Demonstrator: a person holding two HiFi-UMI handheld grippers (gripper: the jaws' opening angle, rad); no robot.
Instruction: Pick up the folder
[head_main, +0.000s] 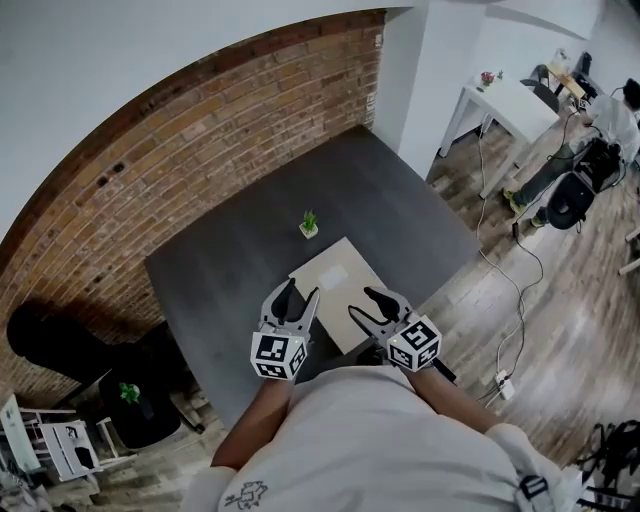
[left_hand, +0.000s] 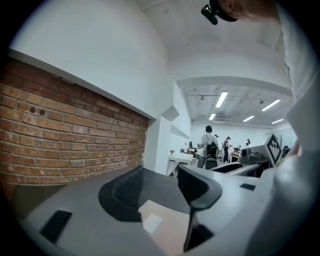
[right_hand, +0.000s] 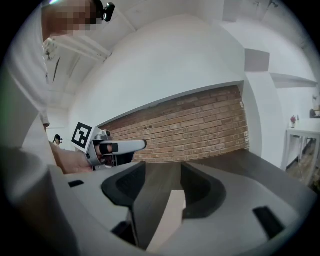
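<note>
White-shirted person (head_main: 370, 440) holds the left gripper (head_main: 302, 291) and right gripper (head_main: 361, 301), both with fingers (left_hand: 125, 190) spread and empty, at the near edge of a beige folder (head_main: 338, 272). It lies flat on the dark counter (head_main: 220, 280), with a small potted plant (head_main: 309, 224) just beyond.

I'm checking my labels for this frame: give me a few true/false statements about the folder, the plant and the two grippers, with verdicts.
1. The folder lies flat on the dark table. True.
2. The left gripper is shut on the folder. False: its jaws stand apart and grip nothing.
3. The small plant stands on the folder. False: it stands on the table, just beyond the folder.
4. The right gripper is open. True.
</note>
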